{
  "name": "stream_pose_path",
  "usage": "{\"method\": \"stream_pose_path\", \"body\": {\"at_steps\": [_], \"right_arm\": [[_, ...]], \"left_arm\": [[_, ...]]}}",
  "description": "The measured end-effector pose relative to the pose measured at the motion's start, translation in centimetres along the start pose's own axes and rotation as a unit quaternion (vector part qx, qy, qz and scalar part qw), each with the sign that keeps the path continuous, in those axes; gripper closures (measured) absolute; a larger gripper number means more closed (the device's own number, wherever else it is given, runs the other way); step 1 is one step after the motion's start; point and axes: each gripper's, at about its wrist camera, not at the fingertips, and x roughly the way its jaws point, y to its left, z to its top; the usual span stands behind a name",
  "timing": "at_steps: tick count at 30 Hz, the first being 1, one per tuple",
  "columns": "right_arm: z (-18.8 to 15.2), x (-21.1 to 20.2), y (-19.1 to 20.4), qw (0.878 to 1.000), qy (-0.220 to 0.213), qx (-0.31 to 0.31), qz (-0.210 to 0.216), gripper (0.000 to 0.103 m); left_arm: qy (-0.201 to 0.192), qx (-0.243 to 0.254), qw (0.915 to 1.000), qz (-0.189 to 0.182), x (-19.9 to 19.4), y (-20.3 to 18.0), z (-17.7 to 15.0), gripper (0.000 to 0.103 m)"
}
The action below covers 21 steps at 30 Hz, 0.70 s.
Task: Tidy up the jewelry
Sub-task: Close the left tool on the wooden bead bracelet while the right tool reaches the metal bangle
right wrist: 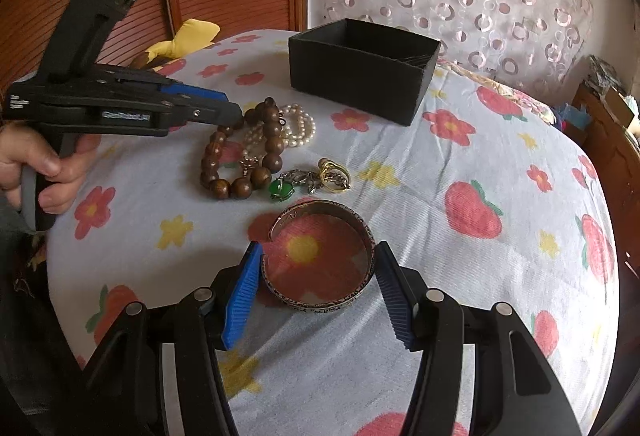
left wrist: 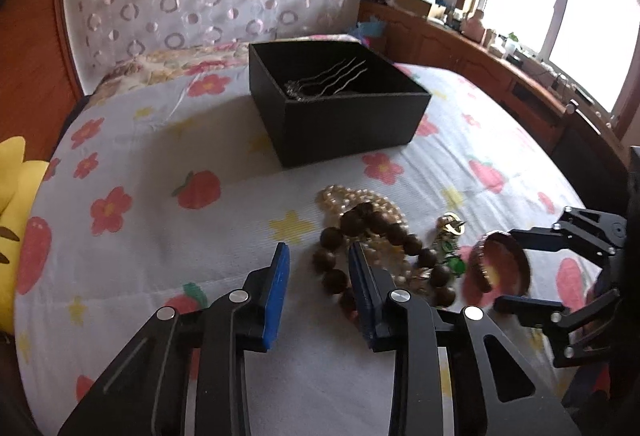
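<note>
The right gripper straddles the engraved cuff bangle on the floral bedsheet, its spread pads touching both flanks, while the black box lies well ahead and the open, empty left gripper hovers by the wooden bead bracelet.

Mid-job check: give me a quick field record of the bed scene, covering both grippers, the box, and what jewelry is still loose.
left gripper: open, holding nothing, over the wooden bead bracelet
right gripper: fingers on either side of the metal cuff bangle; grip not certain
black box: open, on the floral bedsheet, wavy hairpins inside
still loose: wooden bead bracelet, pearl strand, green pendant, gold ring, metal cuff bangle
loose items: clustered near the grippers, outside the box
</note>
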Motion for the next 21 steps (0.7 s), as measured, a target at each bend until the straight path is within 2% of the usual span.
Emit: {"method": "stream_pose_path", "body": {"at_steps": [4,12,14,16,19,21], "right_arm": [[0.0,0.0,-0.1,1.000,0.000,0.002,0.000,0.044],[0.0,0.1,-0.1,1.000,0.000,0.003,0.000,0.043],[0.0,0.1,-0.1,1.000,0.000,0.003,-0.001,0.043],[0.0,0.1,-0.2,1.000,0.000,0.003,-0.001,0.043],[0.0,0.1,-0.1,1.000,0.000,0.003,0.000,0.043],[0.0,0.1,-0.1,1.000,0.000,0.003,0.000,0.043]], "left_arm": [[0.011,0.006,0.9999,0.003,0.7,-0.1,0.1,0.074],[0.010,0.019,0.9996,0.019,1.2,-0.5,0.6,0.074],[0.010,0.023,0.9995,0.020,1.3,-0.4,0.7,0.077],[0.009,0.027,0.9994,0.019,1.2,-0.5,0.5,0.090],[0.002,0.021,0.9996,0.017,0.8,-0.4,0.5,0.091],[-0.018,0.017,0.9996,0.011,-0.3,-0.3,0.6,0.091]]}}
